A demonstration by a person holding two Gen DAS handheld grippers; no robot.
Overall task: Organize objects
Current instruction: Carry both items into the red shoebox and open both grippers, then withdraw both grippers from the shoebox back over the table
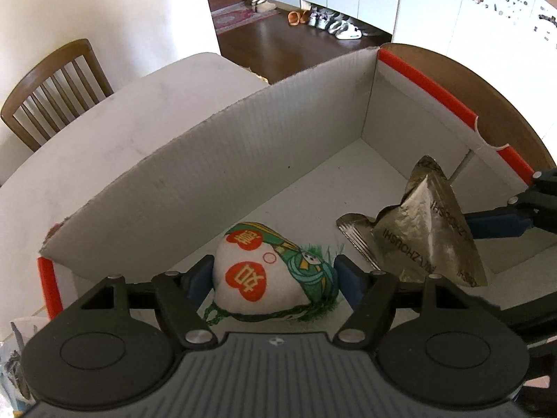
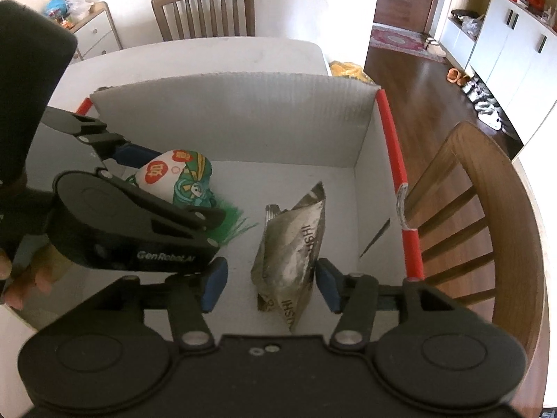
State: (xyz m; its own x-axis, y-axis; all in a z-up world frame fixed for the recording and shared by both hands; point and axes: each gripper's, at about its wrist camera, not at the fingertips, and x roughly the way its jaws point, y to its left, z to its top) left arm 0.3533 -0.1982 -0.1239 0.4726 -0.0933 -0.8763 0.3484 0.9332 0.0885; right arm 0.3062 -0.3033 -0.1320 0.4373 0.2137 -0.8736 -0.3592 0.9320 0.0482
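Observation:
A white cardboard box (image 1: 209,181) (image 2: 243,115) with red edges stands on the table. On its floor lies a white cloth pouch (image 1: 243,268) (image 2: 174,174) with red hearts and green trim. My left gripper (image 1: 275,278) (image 2: 174,186) straddles it, with the blue pads close at both sides; it rests on the floor, and I see no squeeze. A crumpled silver foil packet (image 1: 428,230) (image 2: 292,244) stands to the right of it. My right gripper (image 2: 271,285) (image 1: 515,205) is open around the packet, with a clear gap at the left pad.
The box sits on a white table (image 1: 104,132) (image 2: 209,52). Wooden chairs stand at the far side (image 2: 205,7) (image 1: 52,94) and close on the right (image 2: 487,209). A person's hand (image 2: 21,278) holds the left gripper. A drawer unit (image 2: 94,31) stands at back left.

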